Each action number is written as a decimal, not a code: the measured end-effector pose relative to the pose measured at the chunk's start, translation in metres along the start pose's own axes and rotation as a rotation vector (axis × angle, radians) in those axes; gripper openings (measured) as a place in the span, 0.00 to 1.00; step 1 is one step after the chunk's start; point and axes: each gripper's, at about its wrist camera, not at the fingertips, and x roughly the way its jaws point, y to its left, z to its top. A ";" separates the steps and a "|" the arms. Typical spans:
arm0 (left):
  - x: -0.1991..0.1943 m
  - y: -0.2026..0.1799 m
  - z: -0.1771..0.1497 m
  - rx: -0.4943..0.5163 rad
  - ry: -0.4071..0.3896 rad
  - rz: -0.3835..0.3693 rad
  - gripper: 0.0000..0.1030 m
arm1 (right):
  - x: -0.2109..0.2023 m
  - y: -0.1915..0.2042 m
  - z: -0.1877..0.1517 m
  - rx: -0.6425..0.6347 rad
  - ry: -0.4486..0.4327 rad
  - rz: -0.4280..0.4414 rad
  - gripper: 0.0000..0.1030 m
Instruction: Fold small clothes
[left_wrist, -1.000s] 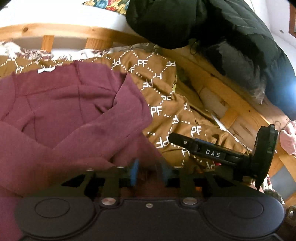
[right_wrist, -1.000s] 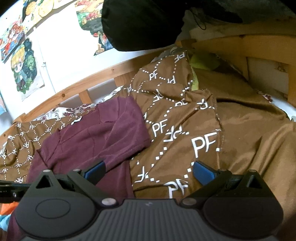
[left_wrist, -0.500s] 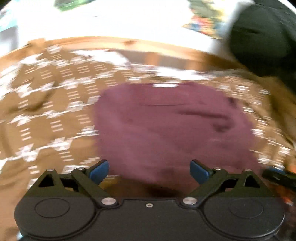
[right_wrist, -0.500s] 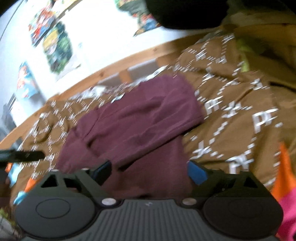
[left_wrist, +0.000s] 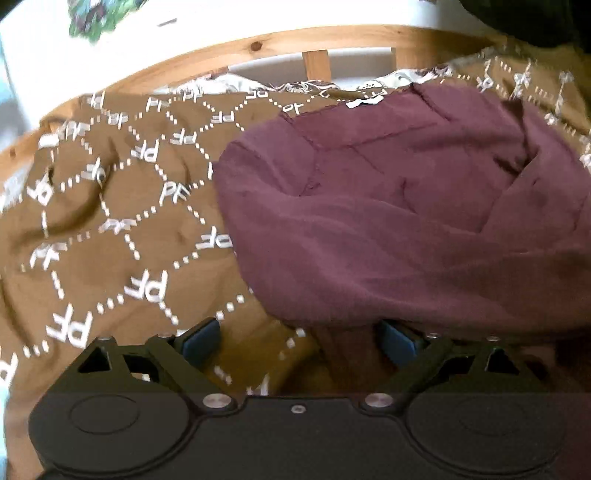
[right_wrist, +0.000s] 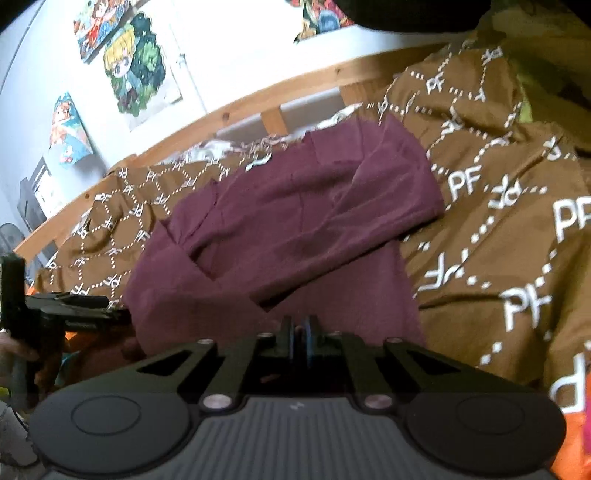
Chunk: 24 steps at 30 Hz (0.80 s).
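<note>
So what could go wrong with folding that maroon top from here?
The right gripper is shut at the near hem of the maroon top, so it may have pinched only one layer, or caught the brown PF blanket underneath.

The left gripper is open, with blanket and hem both between its pads, so it might grab the blanket too.

One flap already lies folded over and could slide when lifted.
</note>
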 end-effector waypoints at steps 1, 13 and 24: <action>0.002 -0.002 0.002 0.009 -0.009 0.016 0.90 | -0.001 -0.001 0.001 0.000 -0.009 -0.004 0.07; 0.020 -0.006 0.019 0.065 -0.115 0.204 0.82 | -0.004 -0.015 0.004 0.038 -0.040 -0.032 0.06; 0.011 0.009 0.022 -0.015 -0.123 0.252 0.66 | -0.002 -0.009 0.004 0.023 -0.019 0.012 0.06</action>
